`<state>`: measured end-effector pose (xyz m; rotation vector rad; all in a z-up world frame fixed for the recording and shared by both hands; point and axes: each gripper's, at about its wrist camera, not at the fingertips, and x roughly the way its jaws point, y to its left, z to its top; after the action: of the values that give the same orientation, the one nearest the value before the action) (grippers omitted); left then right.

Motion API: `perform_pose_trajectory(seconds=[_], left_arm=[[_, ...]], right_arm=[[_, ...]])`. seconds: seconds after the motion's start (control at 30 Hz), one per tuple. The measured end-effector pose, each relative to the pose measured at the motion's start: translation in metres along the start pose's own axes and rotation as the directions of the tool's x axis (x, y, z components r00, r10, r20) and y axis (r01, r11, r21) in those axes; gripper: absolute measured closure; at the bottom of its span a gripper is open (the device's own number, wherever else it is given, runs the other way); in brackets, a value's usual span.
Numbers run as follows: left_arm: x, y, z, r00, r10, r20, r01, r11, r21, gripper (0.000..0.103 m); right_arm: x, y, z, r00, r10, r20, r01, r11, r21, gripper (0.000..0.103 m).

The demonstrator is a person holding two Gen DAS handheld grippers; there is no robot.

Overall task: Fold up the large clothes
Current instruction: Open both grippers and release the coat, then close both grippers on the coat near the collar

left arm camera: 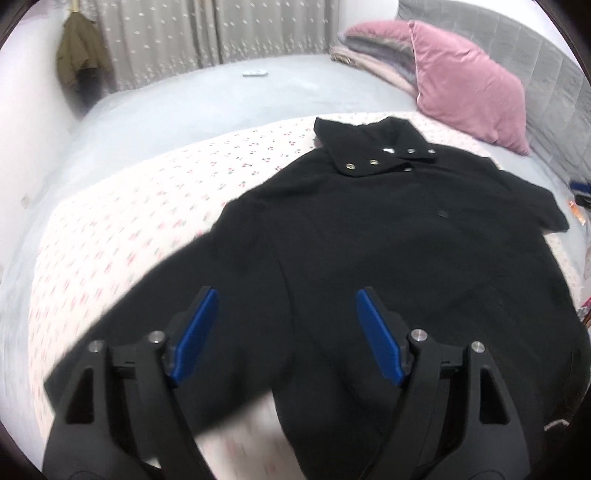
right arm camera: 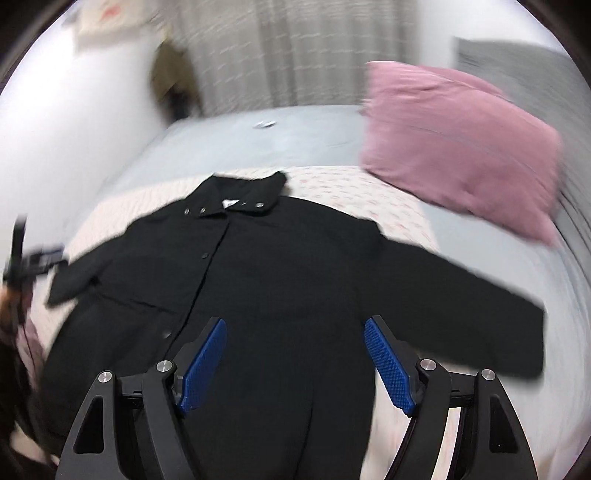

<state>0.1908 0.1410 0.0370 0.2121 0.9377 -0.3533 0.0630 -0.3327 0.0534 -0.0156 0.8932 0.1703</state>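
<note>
1. An olive garment (left arm camera: 79,55) hangs by the wall past the far left corner of the bed (left arm camera: 155,99), next to the pale patterned curtain (left arm camera: 207,33).
2. A floral-print sheet (left arm camera: 122,229) covers the near part of the bed, reaching from its left edge towards the right; the bare grey surface shows beyond it.
3. A small white object (left arm camera: 255,74) lies alone on the grey surface near the far edge, too small to make out.
4. The left gripper (left arm camera: 286,295) hangs over the near edge, its blue pads (left arm camera: 194,336) spread wide with nothing between them; only black cloth lies below.
5. The black coat (left arm camera: 388,240) lies spread flat, front up, on the floral sheet, collar (left arm camera: 369,147) towards the far edge and hem towards the near edge, both sleeves stretched out sideways.
6. Metal snaps (left arm camera: 373,162) show on the folded collar, and a dark button (left arm camera: 442,213) sits on the front below them.
7. The right gripper (right arm camera: 295,325) hangs over the coat's lower half, its fingers (right arm camera: 388,365) likewise wide apart and holding nothing.
8. A pink pillow (left arm camera: 469,85) rests at the far right corner, against the grey padded headboard (left arm camera: 546,74), with folded blankets (left arm camera: 373,48) behind it.
</note>
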Motion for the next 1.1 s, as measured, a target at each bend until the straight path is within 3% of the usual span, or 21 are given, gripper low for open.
perform_pose_trajectory(seconds=[0.23, 0.47, 0.6, 0.67, 0.7, 0.73, 0.77, 0.8, 0.87, 0.93, 1.0, 1.1], left_arm=[[0.108, 0.006, 0.067, 0.993, -0.101, -0.062, 0.103, 0.994, 0.031, 0.025], [0.194, 0.01, 0.109, 0.976, -0.191, -0.107, 0.193, 0.981, 0.009, 0.025], [0.21, 0.014, 0.116, 0.962, -0.253, -0.1, 0.253, 0.967, -0.021, 0.026], [0.208, 0.015, 0.116, 0.945, -0.313, -0.095, 0.307, 0.949, -0.07, 0.033], [0.207, 0.015, 0.115, 0.935, -0.341, -0.096, 0.332, 0.938, -0.098, 0.05], [0.205, 0.012, 0.113, 0.925, -0.367, -0.103, 0.353, 0.927, -0.13, 0.058], [0.203, 0.007, 0.109, 0.917, -0.385, -0.107, 0.369, 0.918, -0.146, 0.063], [0.198, -0.004, 0.103, 0.923, -0.372, -0.1, 0.359, 0.925, -0.127, 0.082], [0.19, -0.015, 0.093, 0.95, -0.307, -0.059, 0.298, 0.946, -0.129, 0.09], [0.182, -0.02, 0.09, 0.974, -0.228, -0.009, 0.224, 0.96, -0.17, 0.093], [0.176, -0.021, 0.095, 0.987, -0.153, 0.038, 0.157, 0.969, -0.19, 0.094], [0.17, -0.016, 0.114, 0.991, -0.093, 0.097, 0.113, 0.969, -0.221, 0.094]], right_arm=[[0.158, -0.008, 0.084, 0.994, -0.004, -0.106, -0.018, 0.978, -0.207, 0.025], [0.283, -0.048, 0.139, 0.986, 0.012, -0.165, -0.043, 0.982, -0.183, 0.025], [0.327, -0.075, 0.152, 0.972, 0.102, -0.214, -0.123, 0.989, -0.088, 0.025], [0.339, -0.08, 0.148, 0.955, 0.164, -0.245, -0.18, 0.983, -0.041, 0.025], [0.337, -0.078, 0.145, 0.96, 0.178, -0.215, -0.192, 0.98, -0.044, 0.026], [0.335, -0.075, 0.142, 0.958, 0.202, -0.205, -0.215, 0.976, -0.043, 0.043], [0.331, -0.07, 0.14, 0.951, 0.238, -0.197, -0.249, 0.968, -0.036, 0.076], [0.328, -0.063, 0.136, 0.951, 0.243, -0.192, -0.253, 0.967, -0.029, 0.088], [0.318, -0.044, 0.127, 0.973, 0.158, -0.165, -0.174, 0.981, -0.086, 0.094], [0.31, -0.02, 0.119, 0.993, 0.01, -0.114, -0.028, 0.988, -0.149, 0.096], [0.306, -0.004, 0.117, 0.992, -0.111, -0.067, 0.1, 0.983, -0.152, 0.096], [0.307, 0.004, 0.131, 0.98, -0.197, -0.013, 0.193, 0.97, -0.149, 0.097]])
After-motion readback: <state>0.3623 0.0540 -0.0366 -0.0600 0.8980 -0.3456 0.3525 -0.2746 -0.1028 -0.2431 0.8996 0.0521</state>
